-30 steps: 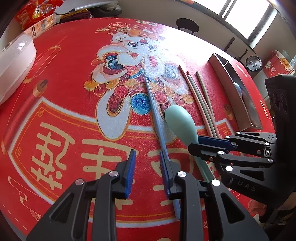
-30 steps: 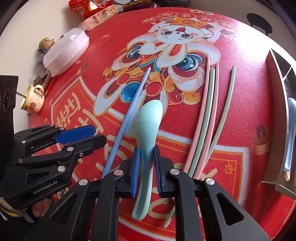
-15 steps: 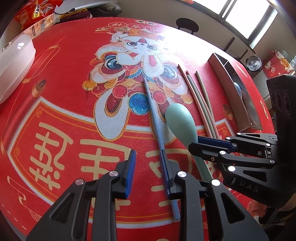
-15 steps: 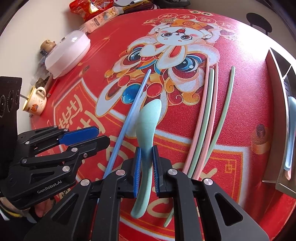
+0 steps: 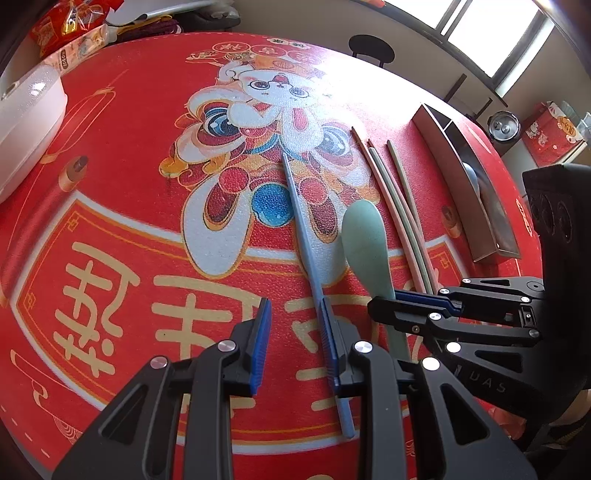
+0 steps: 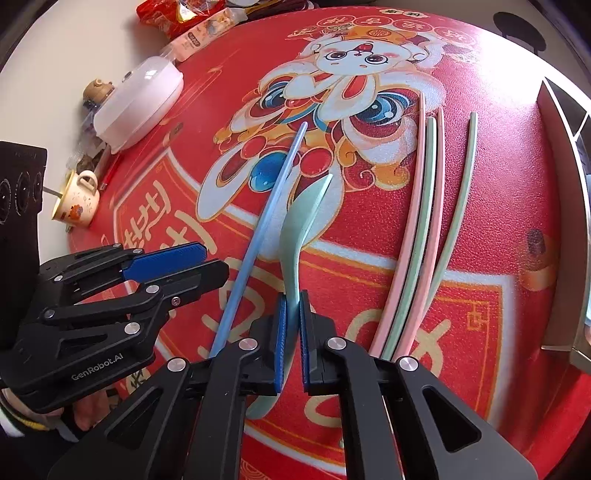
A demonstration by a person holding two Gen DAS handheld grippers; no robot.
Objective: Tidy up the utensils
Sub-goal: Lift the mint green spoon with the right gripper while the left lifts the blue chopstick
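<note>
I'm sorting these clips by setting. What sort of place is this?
Most likely a home dining area: a round table under a red festive mat, with chopsticks, a green spoon and a metal utensil tray on it, snack packets at the edge and a window behind.

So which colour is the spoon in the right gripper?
The spoon is pale mint green, seen best in the right wrist view.
</note>
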